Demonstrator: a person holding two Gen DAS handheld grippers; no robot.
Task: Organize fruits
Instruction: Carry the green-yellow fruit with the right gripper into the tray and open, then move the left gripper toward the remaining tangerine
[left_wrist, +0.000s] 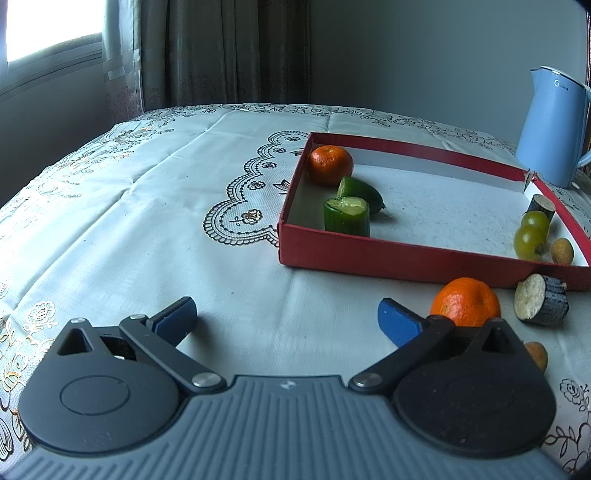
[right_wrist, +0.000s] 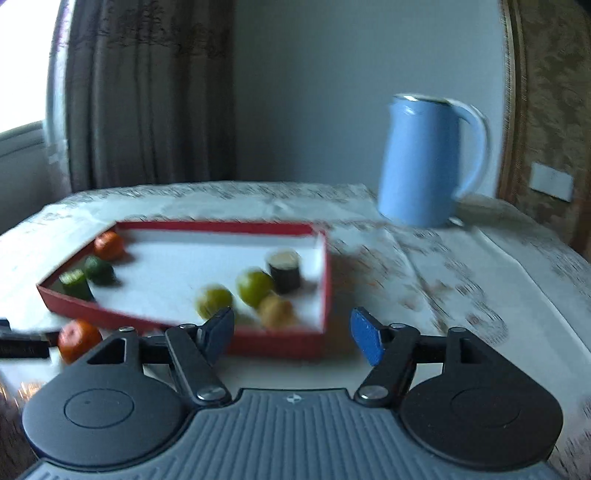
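Left view only: eggplant chunk outside box

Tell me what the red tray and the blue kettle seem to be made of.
Red tray: probably cardboard, with a matte red outside and a white inside; one far corner is split open. Blue kettle: smooth, slightly glossy shell, plastic or painted metal; I cannot tell which.

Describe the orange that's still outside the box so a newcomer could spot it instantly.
Find the red box on the tablecloth. Just outside its near wall lies an orange, beside a dark cut chunk with a pale face. The other orange sits inside the box, in its far corner.
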